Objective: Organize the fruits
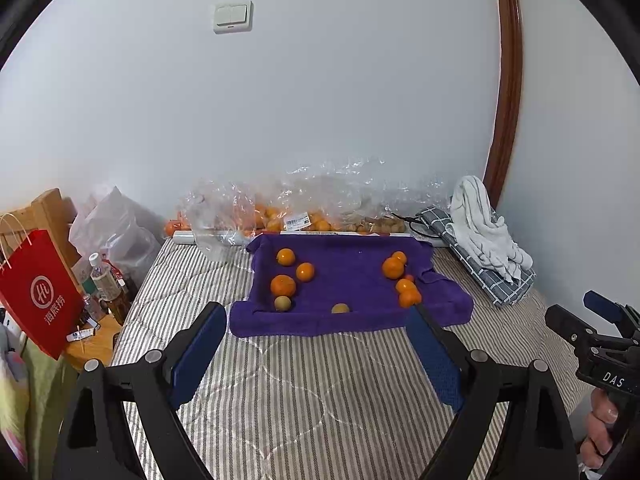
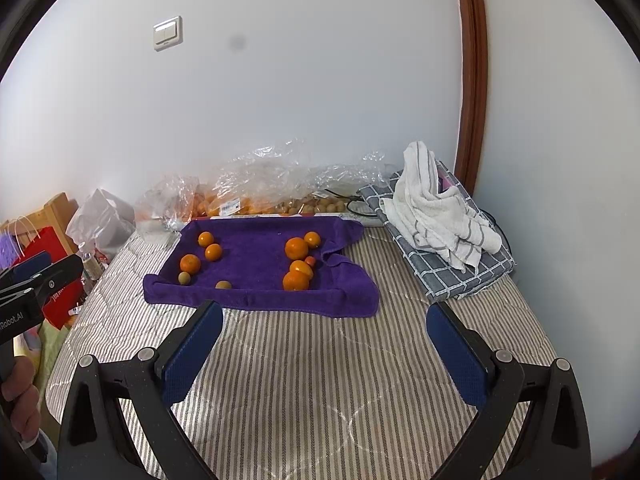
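A home bedroom: a striped quilted mattress (image 1: 304,380) against a plain wall with a light switch (image 1: 233,17).

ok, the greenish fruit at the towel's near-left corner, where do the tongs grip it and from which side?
Probably the greenish fruit around its middle, coming from above. It is small and round, so any pair of opposite sides would do. It sits close behind the towel's raised front fold, with an orange right behind it, so put the fingers to its left and right. Both tongs, left and right, are open and empty.
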The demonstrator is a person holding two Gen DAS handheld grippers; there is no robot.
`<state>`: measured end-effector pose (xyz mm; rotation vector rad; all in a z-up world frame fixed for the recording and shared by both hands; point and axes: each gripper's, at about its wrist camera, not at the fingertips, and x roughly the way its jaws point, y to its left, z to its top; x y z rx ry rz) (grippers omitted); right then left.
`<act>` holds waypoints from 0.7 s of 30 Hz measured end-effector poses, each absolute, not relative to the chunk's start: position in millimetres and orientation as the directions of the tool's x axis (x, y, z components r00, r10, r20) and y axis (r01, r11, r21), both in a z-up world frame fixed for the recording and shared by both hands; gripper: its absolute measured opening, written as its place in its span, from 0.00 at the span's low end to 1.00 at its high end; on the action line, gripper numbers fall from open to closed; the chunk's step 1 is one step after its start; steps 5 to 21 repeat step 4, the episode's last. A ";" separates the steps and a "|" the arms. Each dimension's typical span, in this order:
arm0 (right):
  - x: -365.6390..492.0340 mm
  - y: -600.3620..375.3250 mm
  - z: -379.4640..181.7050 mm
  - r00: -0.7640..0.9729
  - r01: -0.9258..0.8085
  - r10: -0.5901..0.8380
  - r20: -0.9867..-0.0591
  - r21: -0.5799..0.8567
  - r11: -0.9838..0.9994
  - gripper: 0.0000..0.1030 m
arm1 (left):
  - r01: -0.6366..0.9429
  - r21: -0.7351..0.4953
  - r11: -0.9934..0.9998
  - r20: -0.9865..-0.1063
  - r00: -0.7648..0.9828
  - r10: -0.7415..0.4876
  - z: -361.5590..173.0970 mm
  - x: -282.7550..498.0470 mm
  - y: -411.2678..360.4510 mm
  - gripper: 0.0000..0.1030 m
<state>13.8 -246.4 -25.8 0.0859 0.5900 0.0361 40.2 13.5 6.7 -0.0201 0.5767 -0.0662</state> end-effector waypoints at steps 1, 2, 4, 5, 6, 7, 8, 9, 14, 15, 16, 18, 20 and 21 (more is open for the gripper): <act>14.1 -246.2 -25.1 0.831 -0.010 0.059 -0.554 0.091 0.996 0.98 | 0.057 -0.035 0.998 -0.544 0.837 -0.067 6.6 40.1 13.6 0.88; 14.2 -245.6 -25.1 0.831 -0.011 0.060 -0.553 0.091 0.996 0.98 | 0.055 -0.028 0.998 -0.542 0.838 -0.062 7.0 40.6 13.1 0.88; 14.6 -245.3 -23.7 0.831 -0.011 0.060 -0.553 0.091 0.996 0.98 | 0.050 -0.013 0.999 -0.533 0.845 -0.050 8.4 40.2 12.1 0.88; 14.6 -245.3 -23.7 0.831 -0.011 0.060 -0.553 0.091 0.996 0.98 | 0.050 -0.013 0.999 -0.533 0.845 -0.050 8.4 40.2 12.1 0.88; 14.6 -245.3 -23.7 0.831 -0.011 0.060 -0.553 0.091 0.996 0.98 | 0.050 -0.013 0.999 -0.533 0.845 -0.050 8.4 40.2 12.1 0.88; 14.6 -245.3 -23.7 0.831 -0.011 0.060 -0.553 0.091 0.996 0.98 | 0.050 -0.013 0.999 -0.533 0.845 -0.050 8.4 40.2 12.1 0.88; 14.6 -245.3 -23.7 0.831 -0.011 0.060 -0.553 0.091 0.996 0.98 | 0.050 -0.013 0.999 -0.533 0.845 -0.050 8.4 40.2 12.1 0.88; 14.6 -245.3 -23.7 0.831 -0.011 0.060 -0.553 0.091 0.996 0.98 | 0.050 -0.013 0.999 -0.533 0.845 -0.050 8.4 40.2 12.1 0.88; 14.6 -245.3 -23.7 0.831 -0.011 0.060 -0.553 0.091 0.996 0.98 | 0.050 -0.013 0.999 -0.533 0.845 -0.050 8.4 40.2 12.1 0.88; 14.6 -245.3 -23.7 0.831 -0.011 0.060 -0.553 0.091 0.996 0.98 | 0.050 -0.013 0.999 -0.533 0.845 -0.050 8.4 40.2 12.1 0.88; 14.6 -245.3 -23.7 0.831 -0.011 0.060 -0.553 0.091 0.996 0.98 | 0.050 -0.013 0.999 -0.533 0.845 -0.050 8.4 40.2 12.1 0.88; 14.6 -245.3 -23.7 0.831 -0.011 0.060 -0.553 0.091 0.996 0.98 | 0.050 -0.013 0.999 -0.533 0.845 -0.050 8.4 40.2 12.1 0.88; 14.6 -245.3 -23.7 0.831 -0.011 0.060 -0.553 0.091 0.996 0.98 | 0.050 -0.013 0.999 -0.533 0.845 -0.050 8.4 40.2 12.1 0.88; 14.6 -245.3 -23.7 0.831 -0.011 0.060 -0.553 0.091 0.996 0.98 | 0.050 -0.013 0.999 -0.533 0.845 -0.050 8.4 40.2 12.1 0.88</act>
